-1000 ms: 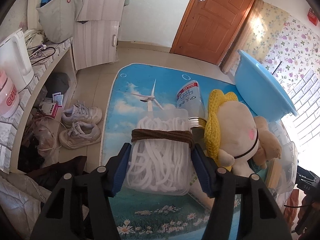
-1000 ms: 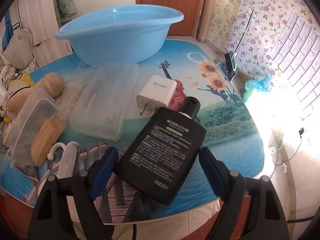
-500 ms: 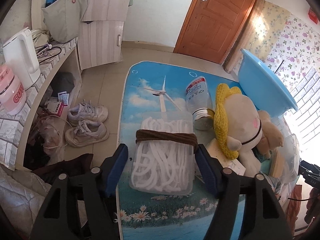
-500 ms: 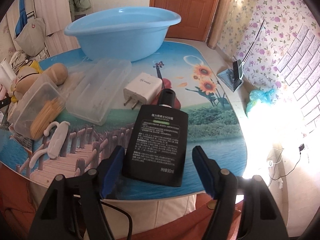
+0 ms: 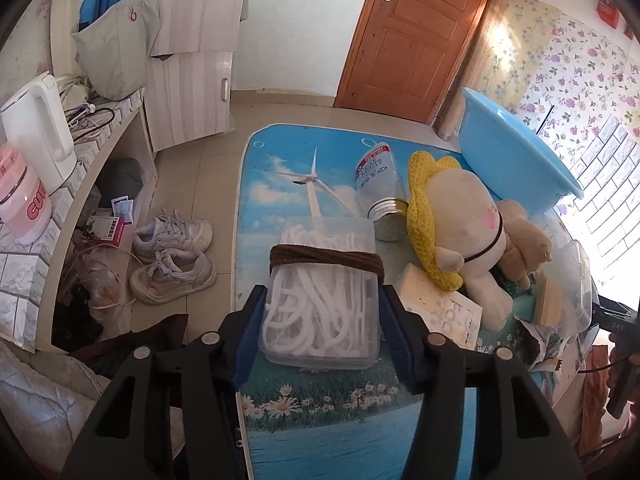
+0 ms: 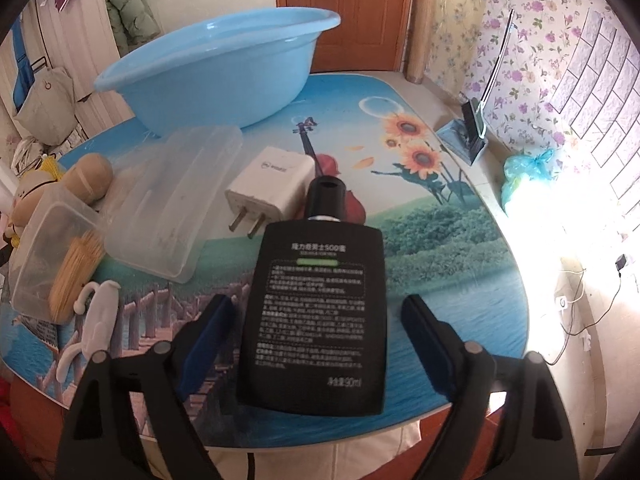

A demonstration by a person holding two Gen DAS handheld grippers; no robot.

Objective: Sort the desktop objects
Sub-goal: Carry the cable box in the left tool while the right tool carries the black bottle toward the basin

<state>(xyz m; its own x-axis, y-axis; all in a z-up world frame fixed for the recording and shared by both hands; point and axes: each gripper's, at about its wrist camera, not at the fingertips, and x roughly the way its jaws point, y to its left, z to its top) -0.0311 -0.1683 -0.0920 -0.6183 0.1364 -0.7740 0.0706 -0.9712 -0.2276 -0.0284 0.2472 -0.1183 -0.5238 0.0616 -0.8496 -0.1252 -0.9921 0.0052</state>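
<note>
My left tongs (image 5: 322,320) have just closed onto the clear box (image 5: 322,300); my right tongs (image 6: 316,336) have just spread apart around the black bottle (image 6: 318,320), with the charger (image 6: 272,180) at eleven o'clock.

Both wrist cameras look steeply down along their fingers at the table (image 5: 280,400), close above its near edge. The left faces the left end and floor, the right the right end. Both show the basin (image 5: 512,160) and plush (image 6: 28,196).
</note>
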